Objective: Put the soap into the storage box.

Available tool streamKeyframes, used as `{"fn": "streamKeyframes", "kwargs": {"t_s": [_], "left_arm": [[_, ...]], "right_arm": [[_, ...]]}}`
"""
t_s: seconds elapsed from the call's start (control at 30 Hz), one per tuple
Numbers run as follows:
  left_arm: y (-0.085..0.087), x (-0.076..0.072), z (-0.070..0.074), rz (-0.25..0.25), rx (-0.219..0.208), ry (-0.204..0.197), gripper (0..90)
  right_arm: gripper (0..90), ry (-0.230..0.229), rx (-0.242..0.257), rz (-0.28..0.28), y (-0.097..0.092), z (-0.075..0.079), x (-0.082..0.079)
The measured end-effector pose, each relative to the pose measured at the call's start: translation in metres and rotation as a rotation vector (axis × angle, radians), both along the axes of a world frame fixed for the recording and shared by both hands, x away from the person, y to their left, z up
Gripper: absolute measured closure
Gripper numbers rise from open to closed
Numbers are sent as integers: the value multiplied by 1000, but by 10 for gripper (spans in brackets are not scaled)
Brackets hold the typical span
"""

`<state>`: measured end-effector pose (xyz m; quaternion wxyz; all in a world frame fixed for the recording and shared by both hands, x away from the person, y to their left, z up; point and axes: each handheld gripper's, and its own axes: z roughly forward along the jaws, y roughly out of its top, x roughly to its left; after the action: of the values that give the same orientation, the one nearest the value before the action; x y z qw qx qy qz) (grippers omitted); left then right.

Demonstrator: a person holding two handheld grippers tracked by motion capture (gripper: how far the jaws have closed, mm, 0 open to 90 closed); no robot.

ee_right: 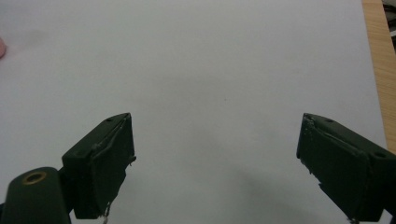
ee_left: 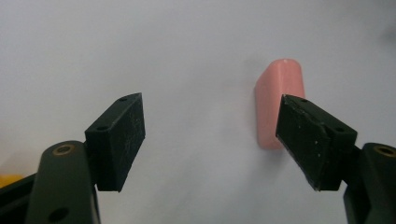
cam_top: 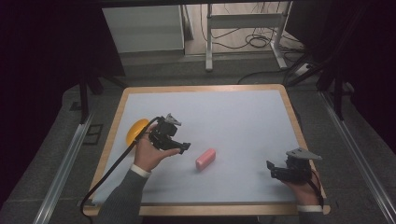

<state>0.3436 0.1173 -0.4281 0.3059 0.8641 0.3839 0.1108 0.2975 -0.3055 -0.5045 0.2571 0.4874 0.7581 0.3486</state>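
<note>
A small pink block with rounded ends [cam_top: 205, 158] lies flat on the pale blue table mat [cam_top: 224, 116], just beside the left gripper [cam_top: 183, 148], whose jaws are wide apart. The right gripper [cam_top: 271, 169] is well apart from it, jaws also wide apart. A round yellow thing [cam_top: 137, 129] sits behind the left hand [cam_top: 148, 151].

A pale sheet [cam_top: 224, 121] covers a wooden-edged table [cam_top: 203, 87]. A yellow rounded object [cam_top: 135, 129] lies at the sheet's left edge, partly hidden. Beyond the far edge stand a white cabinet [cam_top: 144, 28] on the left and a white metal frame [cam_top: 245, 21] on the right, with dark cables [cam_top: 254, 41] on the floor beneath.
</note>
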Motion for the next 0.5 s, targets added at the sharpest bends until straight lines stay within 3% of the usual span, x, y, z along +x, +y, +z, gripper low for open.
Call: {"fn": "streamKeyframes", "kwargs": {"t_s": [0.5], "left_arm": [[-27,0,-14,-43,5,48,243]], "right_arm": [[111,-9,-5,16,2,-1,0]]}}
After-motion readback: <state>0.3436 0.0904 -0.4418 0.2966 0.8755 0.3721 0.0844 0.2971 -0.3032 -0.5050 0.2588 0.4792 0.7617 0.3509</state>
